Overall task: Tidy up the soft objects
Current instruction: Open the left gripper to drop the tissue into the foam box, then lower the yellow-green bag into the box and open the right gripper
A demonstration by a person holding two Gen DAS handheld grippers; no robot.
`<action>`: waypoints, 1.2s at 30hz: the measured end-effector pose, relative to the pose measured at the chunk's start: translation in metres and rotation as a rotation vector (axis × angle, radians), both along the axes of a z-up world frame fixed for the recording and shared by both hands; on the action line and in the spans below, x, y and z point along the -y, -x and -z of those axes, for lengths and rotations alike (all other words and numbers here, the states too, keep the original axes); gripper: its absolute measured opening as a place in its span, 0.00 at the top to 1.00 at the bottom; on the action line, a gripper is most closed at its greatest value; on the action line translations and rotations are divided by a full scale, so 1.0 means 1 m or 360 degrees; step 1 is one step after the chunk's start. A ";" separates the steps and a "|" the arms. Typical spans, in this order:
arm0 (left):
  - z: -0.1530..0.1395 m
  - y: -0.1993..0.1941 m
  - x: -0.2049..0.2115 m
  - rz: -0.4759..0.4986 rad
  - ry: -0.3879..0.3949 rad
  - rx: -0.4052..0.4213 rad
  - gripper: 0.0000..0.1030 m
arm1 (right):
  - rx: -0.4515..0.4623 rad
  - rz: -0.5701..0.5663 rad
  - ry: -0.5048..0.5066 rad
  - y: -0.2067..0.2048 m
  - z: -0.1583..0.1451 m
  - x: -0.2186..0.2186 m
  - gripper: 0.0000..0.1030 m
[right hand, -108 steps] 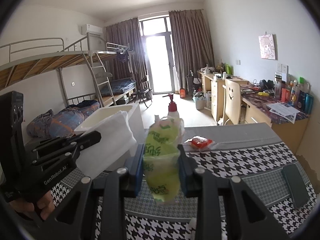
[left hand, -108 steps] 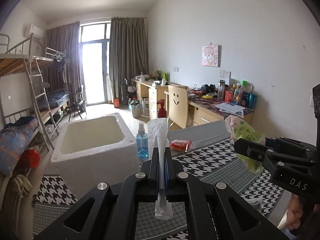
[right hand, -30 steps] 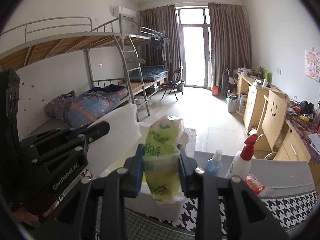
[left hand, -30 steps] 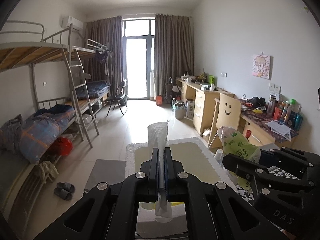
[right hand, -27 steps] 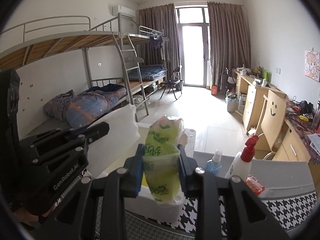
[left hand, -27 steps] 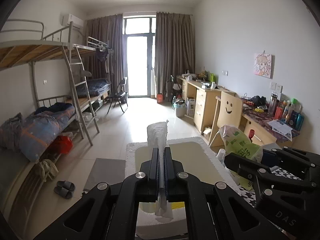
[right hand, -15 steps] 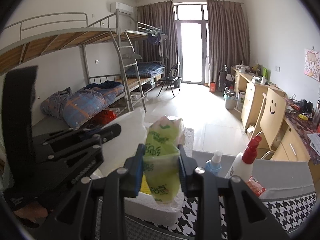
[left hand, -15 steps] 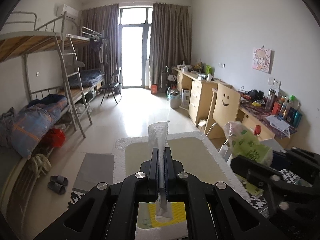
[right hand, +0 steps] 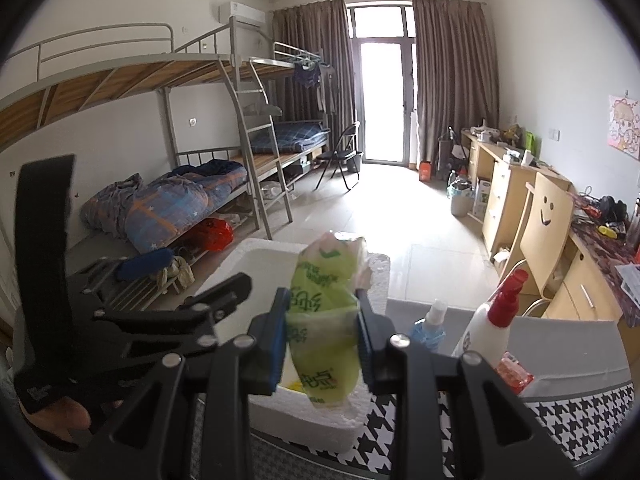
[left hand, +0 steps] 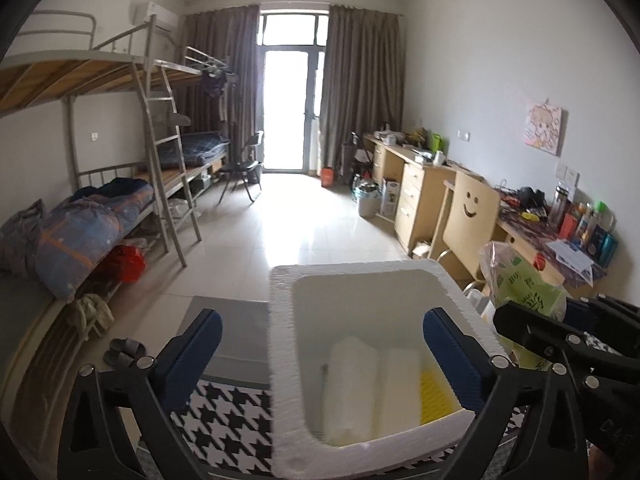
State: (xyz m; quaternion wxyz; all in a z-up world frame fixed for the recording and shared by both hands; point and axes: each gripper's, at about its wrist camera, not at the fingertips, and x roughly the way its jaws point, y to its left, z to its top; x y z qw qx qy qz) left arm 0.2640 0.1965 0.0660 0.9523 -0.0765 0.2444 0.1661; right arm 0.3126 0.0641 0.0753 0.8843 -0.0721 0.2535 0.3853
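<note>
Left gripper (left hand: 318, 344): jaws spread wide, nothing between them, poised over the foam box (left hand: 280, 360). Two white soft packs (left hand: 372, 384) lie side by side on the box floor, a yellow item (left hand: 436, 392) beside them. Right gripper (right hand: 322, 328): jaws clamped on a green tissue pack (right hand: 324, 312), held above the box's near rim. Spray bottles (right hand: 496, 324) stand on the houndstooth table (right hand: 580, 428) to the right. Judgement: mostly done; green pack not yet dropped in.

Foam box (left hand: 280, 360) near wall cropped
</note>
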 end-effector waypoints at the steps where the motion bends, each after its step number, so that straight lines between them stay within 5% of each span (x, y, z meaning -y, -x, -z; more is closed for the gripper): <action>1: -0.001 0.003 -0.002 -0.0023 0.0002 0.0007 0.01 | -0.0002 -0.0005 0.0002 0.000 0.000 -0.001 0.66; 36: 0.007 0.060 -0.040 -0.0264 -0.0030 0.0014 0.01 | -0.0105 -0.0092 0.0088 -0.028 0.021 -0.042 0.63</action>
